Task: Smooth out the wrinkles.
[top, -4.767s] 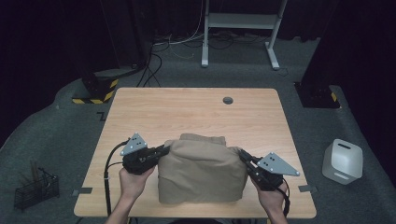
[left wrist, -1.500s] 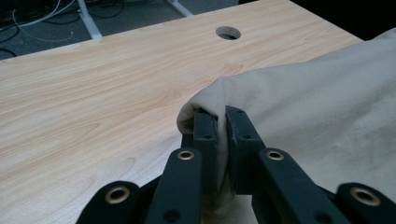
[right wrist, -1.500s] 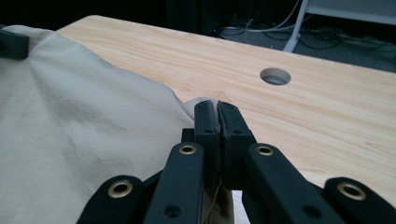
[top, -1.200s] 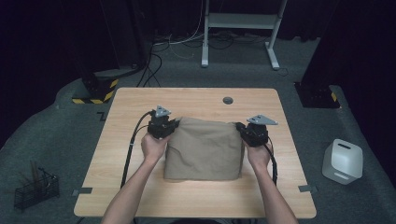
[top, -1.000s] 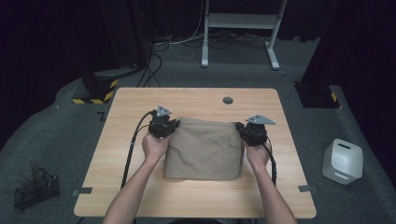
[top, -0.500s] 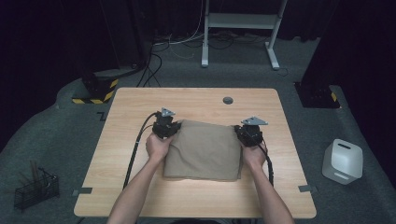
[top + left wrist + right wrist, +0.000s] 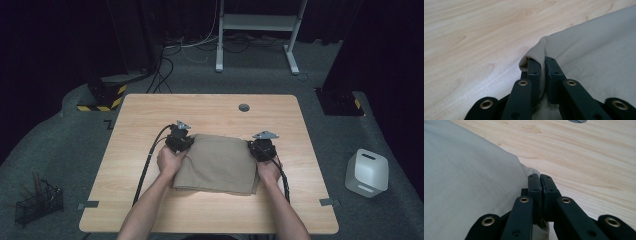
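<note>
A soft tan folded cloth lies flat on the light wooden desk, near the middle and a bit toward the person's side. It looks like a wide square with more than one layer, and its top is smooth with few wrinkles. Its front edge looks thick where the layers stack up.

The left tool sits at the far left corner of the cloth. In the left gripper view, the two black jaws of the left tool are pinched on a small bunched fold of the cloth, and the fabric pokes up between them.

The right tool sits at the far right corner. In the right gripper view, the jaws of the right tool are pressed close together at the edge of the cloth, with a bit of fabric caught low between them.

A small round grey hole cover is set into the desk farther back, well apart from the cloth.
</note>
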Demonstrator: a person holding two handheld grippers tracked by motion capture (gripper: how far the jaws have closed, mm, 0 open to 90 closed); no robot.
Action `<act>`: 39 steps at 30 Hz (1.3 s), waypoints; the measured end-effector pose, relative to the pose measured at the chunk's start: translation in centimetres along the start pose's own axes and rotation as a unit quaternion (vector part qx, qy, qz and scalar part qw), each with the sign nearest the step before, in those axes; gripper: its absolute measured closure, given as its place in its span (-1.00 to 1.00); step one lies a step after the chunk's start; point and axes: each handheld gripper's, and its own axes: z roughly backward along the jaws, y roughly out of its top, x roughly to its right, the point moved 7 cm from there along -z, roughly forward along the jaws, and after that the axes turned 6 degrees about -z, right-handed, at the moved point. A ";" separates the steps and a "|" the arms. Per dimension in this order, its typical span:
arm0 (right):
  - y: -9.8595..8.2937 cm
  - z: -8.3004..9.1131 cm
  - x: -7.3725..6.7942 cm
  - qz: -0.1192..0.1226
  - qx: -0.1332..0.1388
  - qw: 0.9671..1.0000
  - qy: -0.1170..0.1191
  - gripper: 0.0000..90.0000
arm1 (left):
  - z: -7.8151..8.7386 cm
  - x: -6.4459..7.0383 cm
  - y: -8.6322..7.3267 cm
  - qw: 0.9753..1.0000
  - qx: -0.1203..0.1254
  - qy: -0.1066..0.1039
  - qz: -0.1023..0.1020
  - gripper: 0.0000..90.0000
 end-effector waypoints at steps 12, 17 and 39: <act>-3.3 3.1 -3.2 0.028 -0.023 0.998 0.057 0.93 | 5.2 2.2 -5.8 0.997 0.033 -0.056 0.050 0.87; -3.3 2.6 -3.2 0.010 -0.024 0.998 0.064 0.93 | 3.9 1.9 -5.8 0.999 0.022 -0.038 0.032 0.87; -1.0 4.5 -1.5 -0.019 0.014 0.999 0.031 0.32 | 8.0 0.6 -2.8 0.998 0.064 -0.002 0.020 0.07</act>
